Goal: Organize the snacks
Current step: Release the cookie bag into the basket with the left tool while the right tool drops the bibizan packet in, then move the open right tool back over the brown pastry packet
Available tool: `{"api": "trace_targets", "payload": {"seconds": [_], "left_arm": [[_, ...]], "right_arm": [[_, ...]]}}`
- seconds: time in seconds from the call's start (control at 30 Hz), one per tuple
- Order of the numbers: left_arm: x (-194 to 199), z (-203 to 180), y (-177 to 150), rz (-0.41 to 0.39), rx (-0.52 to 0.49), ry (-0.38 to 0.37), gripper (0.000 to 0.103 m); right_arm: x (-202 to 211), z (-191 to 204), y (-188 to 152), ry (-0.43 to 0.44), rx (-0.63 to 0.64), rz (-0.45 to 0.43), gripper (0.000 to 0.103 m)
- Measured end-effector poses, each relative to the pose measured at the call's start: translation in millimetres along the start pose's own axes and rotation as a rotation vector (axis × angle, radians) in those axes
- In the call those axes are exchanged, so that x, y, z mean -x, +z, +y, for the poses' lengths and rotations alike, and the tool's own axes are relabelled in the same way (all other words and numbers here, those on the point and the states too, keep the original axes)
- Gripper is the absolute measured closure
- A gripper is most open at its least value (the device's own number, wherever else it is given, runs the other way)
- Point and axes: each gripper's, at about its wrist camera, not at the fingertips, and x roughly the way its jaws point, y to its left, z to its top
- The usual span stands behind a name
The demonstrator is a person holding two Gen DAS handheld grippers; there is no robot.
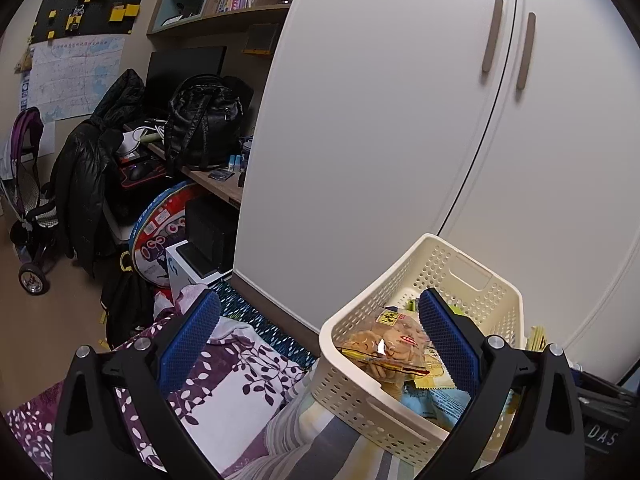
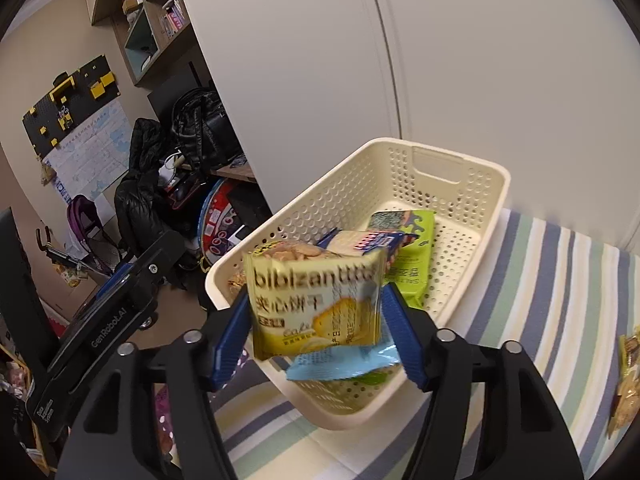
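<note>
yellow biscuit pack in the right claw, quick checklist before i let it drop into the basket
1. Grip: the right claw has the yellow biscuit pack between its blue pads. Ok.
2. Position: the pack hangs at the near end of the cream basket, but whether it is past the rim is unclear. Cannot tell.
3. Room inside: the green pack and other packs fill the near half; the far floor is bare. Ok.
4. Blue pack: it lies over the near rim, under the load. Not ok.
5. Left claw: open, one finger over the basket. Not ok, move it aside.
6. Another pack is left on the striped bedding. Not ok.
</note>
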Motion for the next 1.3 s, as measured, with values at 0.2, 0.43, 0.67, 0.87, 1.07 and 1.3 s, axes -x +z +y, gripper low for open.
{"api": "trace_targets", "payload": {"seconds": [0.2,0.43,0.67,0.87,1.07,1.3], "left_arm": [[-1,4,1,0.009,0.016,-0.004,0.002],[-1,3,1,0.004,0.004,-0.006,0.002],[-1,0,1,0.004,-0.010,-0.002,0.002],[2,-9,0,-0.021,-0.066,0.012,0.002],[4,-14,-1,-0.029,-0.094,0.005,0.002],[6,-23,-4,-0.036,-0.131,-0.001,0.002]], "right_arm": [[-3,1,-4,-0.007,-0.010,0.002,0.036],[4,-7,-11,-0.026,-0.029,-0.010,0.036],[11,-12,-17,-0.043,-0.033,-0.021,0.036],[19,-18,-23,-0.057,-0.044,-0.039,0.036],[25,-26,-27,-0.075,-0.067,-0.054,0.033],[31,-37,-34,-0.093,-0.093,-0.062,0.033]]}}
